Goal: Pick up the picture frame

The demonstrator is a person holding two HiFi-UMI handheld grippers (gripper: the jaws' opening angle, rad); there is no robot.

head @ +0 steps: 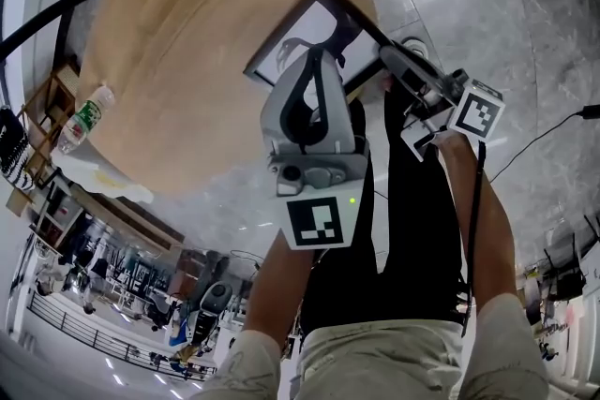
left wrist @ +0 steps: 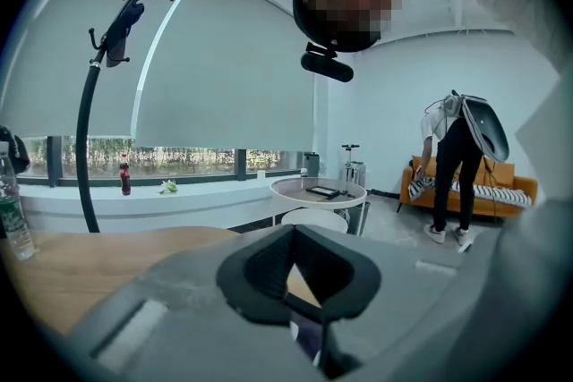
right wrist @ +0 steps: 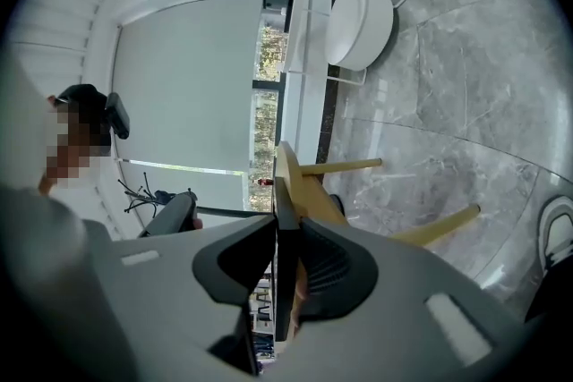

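Closest in, your left forearm (head: 281, 295) ran straight ahead and your right forearm (head: 487, 229) came in from the right. Both claws pointed near level, tipped a little downward.

Your left gripper (head: 314, 56) hovered over the picture frame (head: 317, 19) with its jaws together at the tips, and nothing showed pinched between them. Your right gripper (right wrist: 285, 226) had its jaws closed on the frame's right-hand edge, with the thin dark moulding standing edge-on between the two pads.

The frame lay flat, or nearly so, at the near right edge of the table (head: 178, 42), one corner reaching about to the rim. I could not tell whether it had left the wood.

I judged it light and rigid but thin, with a smooth rim that could slip or swing from a one-sided pinch. It was possibly glazed, and so fragile. A hold on the border, with the second claw on the opposite edge, would have steadied it.

Far off, at the table's left edge, stood a bottle (head: 84, 119).
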